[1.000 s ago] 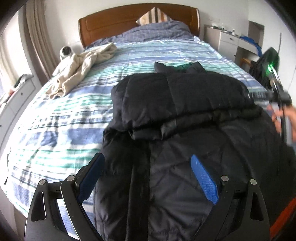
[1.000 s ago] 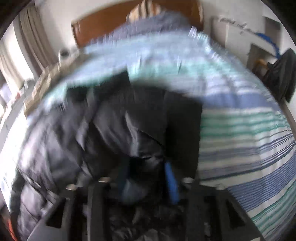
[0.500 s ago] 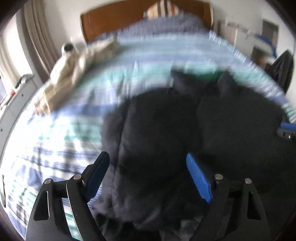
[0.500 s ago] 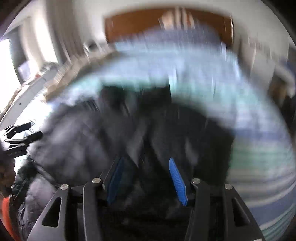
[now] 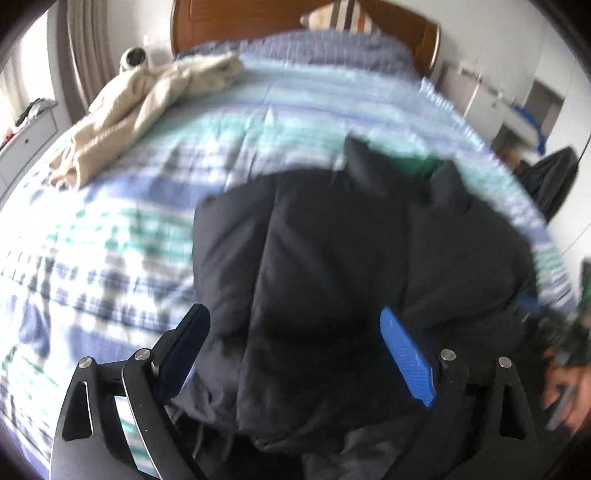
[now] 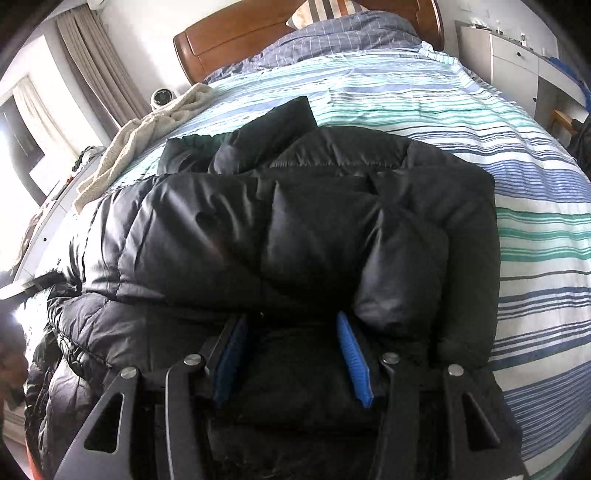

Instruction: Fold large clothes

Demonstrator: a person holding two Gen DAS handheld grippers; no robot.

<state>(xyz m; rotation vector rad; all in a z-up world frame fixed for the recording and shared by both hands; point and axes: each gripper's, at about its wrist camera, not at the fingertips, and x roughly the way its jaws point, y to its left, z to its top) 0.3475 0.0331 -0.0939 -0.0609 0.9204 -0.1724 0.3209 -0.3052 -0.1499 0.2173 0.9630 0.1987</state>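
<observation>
A black puffer jacket [image 5: 351, 266] lies on the striped bed, its upper part and sleeves folded over the body; it also shows in the right wrist view [image 6: 295, 236]. My left gripper [image 5: 291, 343] is open wide and empty, hovering over the jacket's near left part. My right gripper [image 6: 291, 339] is open, its blue pads just above or against the jacket's lower part, under the edge of the folded layer. I cannot tell if the pads touch the fabric.
A beige garment [image 5: 147, 107] lies crumpled at the bed's far left, also visible in the right wrist view [image 6: 147, 133]. A wooden headboard [image 6: 258, 33] and pillows are at the back. White cabinets [image 6: 517, 62] stand at the right. A small round camera [image 5: 133, 57] sits beside the bed.
Both grippers swung across the jacket with motion blur. The right gripper widened and let go of the fabric it held. The folded upper layer now lies settled over the jacket's body.
</observation>
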